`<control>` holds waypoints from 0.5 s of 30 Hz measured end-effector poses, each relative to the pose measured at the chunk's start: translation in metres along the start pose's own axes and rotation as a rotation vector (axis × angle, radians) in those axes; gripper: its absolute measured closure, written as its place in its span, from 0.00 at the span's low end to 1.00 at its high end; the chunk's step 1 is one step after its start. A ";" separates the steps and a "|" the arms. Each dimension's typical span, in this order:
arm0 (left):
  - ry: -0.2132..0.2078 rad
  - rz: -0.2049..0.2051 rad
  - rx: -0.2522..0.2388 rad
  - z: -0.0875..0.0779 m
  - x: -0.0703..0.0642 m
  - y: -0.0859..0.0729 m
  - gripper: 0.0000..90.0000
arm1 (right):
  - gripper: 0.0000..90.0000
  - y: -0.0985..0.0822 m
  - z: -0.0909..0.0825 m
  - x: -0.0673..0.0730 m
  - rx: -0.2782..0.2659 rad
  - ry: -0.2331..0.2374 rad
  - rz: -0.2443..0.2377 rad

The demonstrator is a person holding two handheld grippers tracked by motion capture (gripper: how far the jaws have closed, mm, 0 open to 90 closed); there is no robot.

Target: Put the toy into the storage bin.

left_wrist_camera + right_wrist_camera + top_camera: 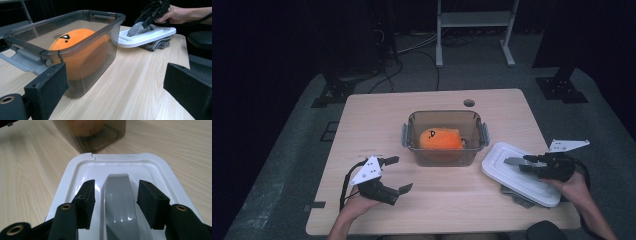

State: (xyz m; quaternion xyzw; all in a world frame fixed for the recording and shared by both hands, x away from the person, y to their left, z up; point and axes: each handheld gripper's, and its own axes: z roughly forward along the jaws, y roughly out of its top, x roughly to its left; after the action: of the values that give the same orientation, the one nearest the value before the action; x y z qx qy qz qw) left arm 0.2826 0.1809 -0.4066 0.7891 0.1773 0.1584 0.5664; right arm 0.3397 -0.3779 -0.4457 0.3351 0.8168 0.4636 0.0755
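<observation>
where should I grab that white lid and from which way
Grip the white lid by its raised grey handle, coming from above with one jaw each side. The handle is a narrow arched strip along the lid's middle; the right gripper already straddles it, pads not yet touching. The lid's edges look too flat and wide.

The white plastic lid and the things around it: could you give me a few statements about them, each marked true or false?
1. The white plastic lid sits on the clear grey plastic box. False: it lies beside the box, partly on a grey cloth.
2. An orange plush toy lies inside the box. True.
3. The right gripper straddles the lid's grey handle. True.
4. The left gripper grips the box. False: it is open, holding nothing.
</observation>
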 end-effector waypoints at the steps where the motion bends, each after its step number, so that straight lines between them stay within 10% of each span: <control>1: 0.000 0.000 0.001 0.000 0.000 0.000 0.05 | 0.56 0.000 0.000 0.000 0.000 0.000 0.000; 15: 0.000 -0.001 0.000 -0.001 0.000 0.000 0.05 | 0.72 -0.002 0.002 0.000 -0.007 -0.004 -0.015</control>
State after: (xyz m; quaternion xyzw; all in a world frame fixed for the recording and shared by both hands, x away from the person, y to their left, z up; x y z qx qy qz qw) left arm 0.2820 0.1814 -0.4061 0.7889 0.1776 0.1583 0.5666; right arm 0.3397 -0.3769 -0.4481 0.3297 0.8175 0.4650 0.0816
